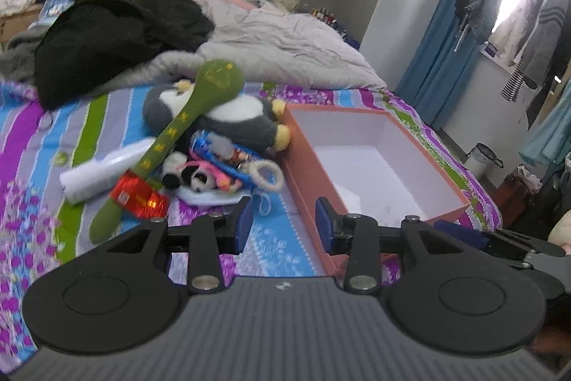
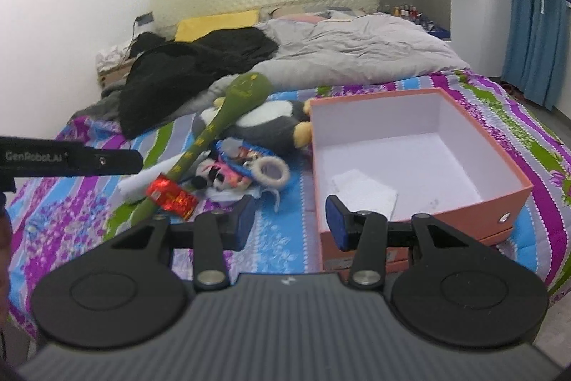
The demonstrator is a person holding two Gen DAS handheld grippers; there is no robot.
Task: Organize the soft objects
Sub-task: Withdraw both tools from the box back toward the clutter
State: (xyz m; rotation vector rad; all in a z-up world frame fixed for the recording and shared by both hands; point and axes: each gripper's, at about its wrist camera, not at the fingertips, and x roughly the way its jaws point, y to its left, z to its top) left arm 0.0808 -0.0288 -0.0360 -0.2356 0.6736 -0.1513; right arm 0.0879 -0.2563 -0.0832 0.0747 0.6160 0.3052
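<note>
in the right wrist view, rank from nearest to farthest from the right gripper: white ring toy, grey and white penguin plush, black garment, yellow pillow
Measured from the right gripper, whose jaws stand open:
1. White ring toy, just ahead, slightly left.
2. Grey and white penguin plush, behind the ring, beside the orange box.
3. Black garment, farther back, left.
4. Yellow pillow, by the headboard.

The left gripper (image 1: pixel 284 220) is held level with its two blue-padded fingers (image 1: pixel 243 225) spread apart, gripping nothing. The right gripper (image 2: pixel 291 220) is posed likewise, fingers (image 2: pixel 337 224) wide and empty, with the left one alongside at its left.
</note>
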